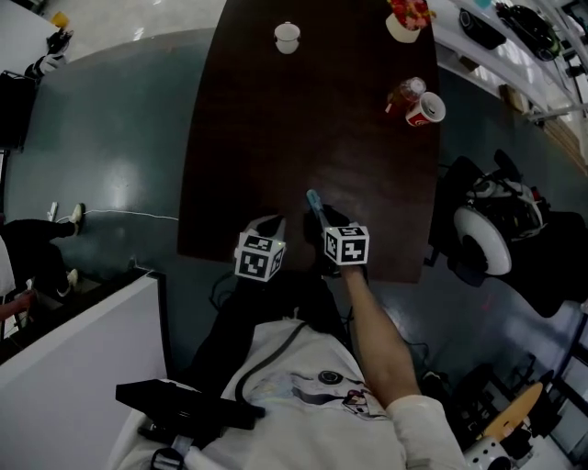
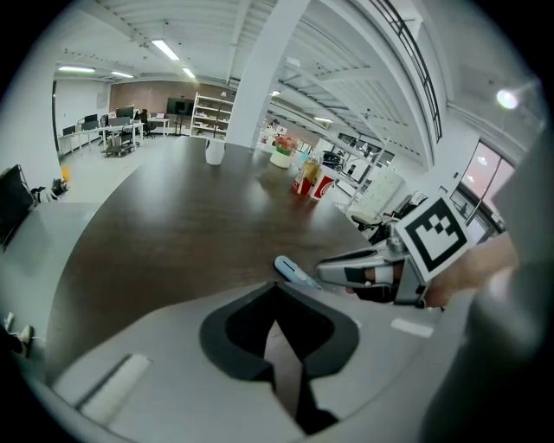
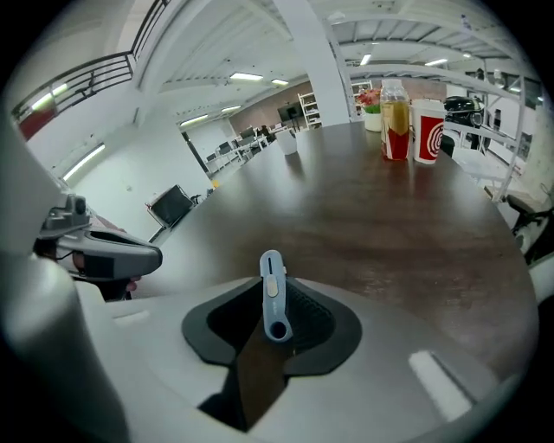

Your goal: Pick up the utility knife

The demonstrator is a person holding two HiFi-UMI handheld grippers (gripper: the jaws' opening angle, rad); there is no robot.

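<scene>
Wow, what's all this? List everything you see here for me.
Table: one, dark brown, centre.
Utility knife: one, light blue, near table edge, between the right tongs.
Lidded cup: one, white, far end.
Bottle: one, clear, amber drink, right edge.
Paper cup: one, red and white, beside the bottle.
Bowl: one, white, colourful contents, far corner.
Chair: one, black and white, right of table.
Left tongs: one, grey, open, empty.
Right tongs: one, grey, open around the knife.
</scene>
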